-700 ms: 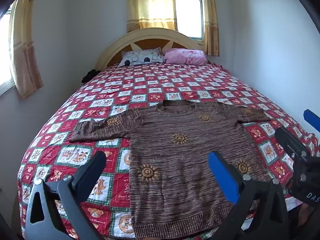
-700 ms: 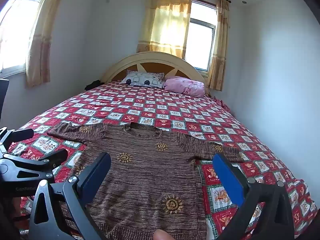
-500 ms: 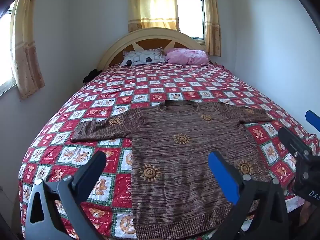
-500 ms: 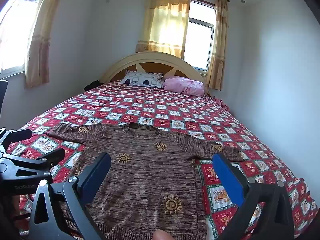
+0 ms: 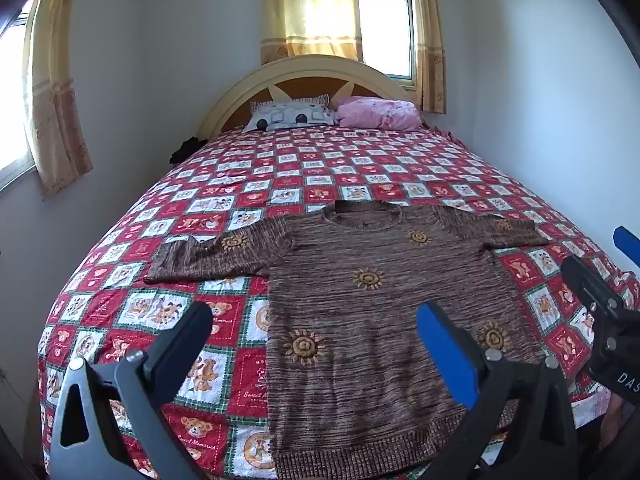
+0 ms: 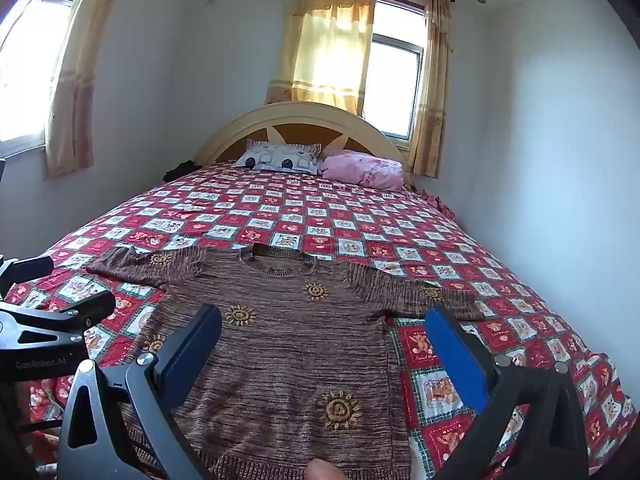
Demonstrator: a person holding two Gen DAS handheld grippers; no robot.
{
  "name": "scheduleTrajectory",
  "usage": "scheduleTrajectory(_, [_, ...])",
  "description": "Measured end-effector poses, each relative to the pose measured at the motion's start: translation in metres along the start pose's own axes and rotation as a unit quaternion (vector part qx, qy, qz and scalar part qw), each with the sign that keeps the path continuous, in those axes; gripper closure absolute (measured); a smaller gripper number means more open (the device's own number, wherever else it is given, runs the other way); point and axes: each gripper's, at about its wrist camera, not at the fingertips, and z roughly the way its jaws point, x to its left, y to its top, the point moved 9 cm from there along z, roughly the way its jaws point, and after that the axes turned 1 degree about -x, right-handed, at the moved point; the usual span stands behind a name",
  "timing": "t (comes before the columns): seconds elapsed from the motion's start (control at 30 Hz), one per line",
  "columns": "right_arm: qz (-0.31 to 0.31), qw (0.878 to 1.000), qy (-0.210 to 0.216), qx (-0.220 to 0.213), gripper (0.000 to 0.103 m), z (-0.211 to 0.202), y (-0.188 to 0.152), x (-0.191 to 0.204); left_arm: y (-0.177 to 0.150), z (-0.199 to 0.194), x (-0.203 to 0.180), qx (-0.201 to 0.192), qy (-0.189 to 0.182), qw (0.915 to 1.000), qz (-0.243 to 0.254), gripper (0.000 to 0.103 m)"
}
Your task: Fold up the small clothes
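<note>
A brown knitted sweater [image 5: 372, 304] with orange sun motifs lies flat on the bed, both sleeves spread out sideways and the hem toward me. In the right wrist view the same sweater [image 6: 288, 344] fills the near middle of the bed. My left gripper [image 5: 316, 348] hovers open above the sweater's lower left part, nothing between its fingers. Open and empty too, my right gripper [image 6: 324, 348] hangs above the sweater's lower right part. Each gripper shows at the edge of the other's view.
The bed carries a red, white and green patchwork quilt [image 5: 280, 176]. A patterned pillow [image 5: 288, 116] and a pink pillow [image 5: 376, 114] lie by the rounded headboard [image 5: 308, 70]. Walls stand close on both sides. A fingertip [image 6: 320, 474] shows at the bottom edge.
Both grippers have drawn back and tipped slightly upward, so the sweater sits a little lower in both views. Jaws stay wide. The sweater has not moved.
</note>
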Motion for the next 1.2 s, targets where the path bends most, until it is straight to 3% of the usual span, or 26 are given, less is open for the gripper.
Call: scheduleTrajectory(1.2, [0.0, 1.0, -0.002, 0.009, 0.001, 0.0065, -0.0064, -0.0007, 0.0005, -0.0002, 0.007, -0.006, 0.001, 1.0, -0.004, 0.0])
